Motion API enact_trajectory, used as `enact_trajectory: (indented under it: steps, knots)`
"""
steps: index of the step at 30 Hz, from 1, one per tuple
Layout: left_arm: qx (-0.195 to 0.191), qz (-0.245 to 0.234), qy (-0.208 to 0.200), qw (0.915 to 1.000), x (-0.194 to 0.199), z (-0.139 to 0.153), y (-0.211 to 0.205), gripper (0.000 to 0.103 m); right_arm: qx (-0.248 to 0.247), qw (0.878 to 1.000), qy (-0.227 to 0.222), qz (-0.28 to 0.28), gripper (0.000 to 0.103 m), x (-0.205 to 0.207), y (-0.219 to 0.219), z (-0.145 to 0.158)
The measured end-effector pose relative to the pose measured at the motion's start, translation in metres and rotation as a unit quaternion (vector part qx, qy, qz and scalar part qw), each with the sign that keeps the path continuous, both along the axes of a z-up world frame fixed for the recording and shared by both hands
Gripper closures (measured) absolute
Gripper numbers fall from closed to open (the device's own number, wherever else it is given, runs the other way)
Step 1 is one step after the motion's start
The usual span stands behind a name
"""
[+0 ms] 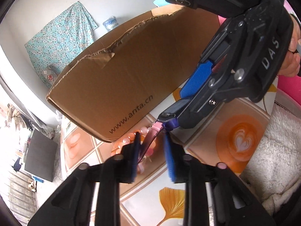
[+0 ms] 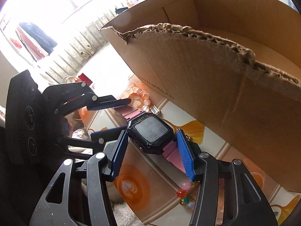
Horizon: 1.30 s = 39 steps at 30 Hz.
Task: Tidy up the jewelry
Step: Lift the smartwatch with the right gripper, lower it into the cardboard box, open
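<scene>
A smartwatch [image 2: 150,134] with a black square face and pink strap hangs above the table between both grippers. My right gripper [image 2: 151,148] holds it across the watch body, blue pads on either side. My left gripper [image 1: 152,154] has its jaws around the far end of the pink strap [image 1: 148,141], a gap beside the right pad. In the right wrist view the left gripper's fingers [image 2: 112,102] close over the strap end. A peach bead bracelet [image 2: 138,98] lies on the table beyond the watch. An open cardboard box [image 2: 216,94] stands close behind.
The table has a tile-pattern cover [image 1: 239,141] with latte and leaf prints. Coloured beads [image 2: 183,194] lie under my right gripper. A small silver clasp [image 2: 155,110] and a gold chain [image 2: 188,137] lie by the box. A white fluffy towel [image 1: 278,162] sits at the right.
</scene>
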<state>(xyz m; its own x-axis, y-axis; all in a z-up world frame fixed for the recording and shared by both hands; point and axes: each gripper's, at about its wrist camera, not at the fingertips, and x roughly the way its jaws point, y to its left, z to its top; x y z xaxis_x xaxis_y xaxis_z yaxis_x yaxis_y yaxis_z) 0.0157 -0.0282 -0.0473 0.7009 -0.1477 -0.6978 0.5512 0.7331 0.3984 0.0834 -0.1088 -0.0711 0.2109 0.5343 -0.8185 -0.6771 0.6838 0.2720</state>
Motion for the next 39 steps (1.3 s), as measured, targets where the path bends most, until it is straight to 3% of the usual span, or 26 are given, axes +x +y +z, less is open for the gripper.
enact_trajectory:
  steps: [5, 10, 12, 15, 17, 21, 26, 30, 32, 34, 36, 39]
  knots:
    - [-0.025, 0.000, 0.018, 0.9995, 0.006, 0.005, 0.010, 0.091, -0.011, 0.999, -0.032, -0.020, 0.047, -0.018, -0.005, 0.003]
    - [-0.038, -0.001, 0.029, 0.9988, 0.014, 0.007, 0.015, 0.093, -0.093, 0.989, -0.115, -0.032, 0.049, -0.039, -0.005, 0.005]
    - [-0.037, 0.000, 0.026, 0.9990, 0.015, 0.007, 0.016, 0.094, -0.129, 0.979, -0.150, -0.039, 0.066, -0.046, -0.001, 0.006]
    - [-0.038, 0.005, 0.017, 0.9991, 0.016, 0.007, 0.015, 0.096, -0.166, 0.963, -0.203, -0.059, 0.089, -0.056, 0.006, 0.007]
    - [-0.041, 0.008, 0.007, 0.9991, 0.014, 0.009, 0.015, 0.098, -0.179, 0.951, -0.240, -0.071, 0.095, -0.065, 0.010, 0.011]
    - [-0.048, 0.013, -0.024, 0.9985, 0.003, 0.020, 0.012, 0.100, -0.224, 0.910, -0.338, -0.083, 0.101, -0.089, 0.022, 0.021]
    - [-0.076, 0.013, -0.065, 0.9949, -0.014, 0.053, 0.019, 0.100, -0.239, 0.872, -0.417, -0.095, 0.102, -0.117, 0.038, 0.048]
    - [-0.131, 0.011, -0.064, 0.9893, -0.019, 0.090, 0.031, 0.100, -0.229, 0.856, -0.451, -0.106, 0.102, -0.131, 0.039, 0.083]
    - [-0.154, 0.008, -0.067, 0.9858, -0.014, 0.111, 0.036, 0.100, -0.213, 0.855, -0.458, -0.116, 0.102, -0.127, 0.038, 0.105]
    - [-0.177, 0.004, -0.071, 0.9817, -0.006, 0.133, 0.038, 0.100, -0.188, 0.864, -0.450, -0.126, 0.102, -0.112, 0.030, 0.129]
    - [-0.201, 0.002, -0.052, 0.9783, 0.012, 0.155, 0.036, 0.100, -0.157, 0.885, -0.418, -0.135, 0.102, -0.088, 0.022, 0.148]
    - [-0.235, 0.004, 0.011, 0.9720, 0.064, 0.174, 0.039, 0.100, -0.116, 0.926, -0.330, -0.141, 0.102, -0.030, 0.011, 0.163]
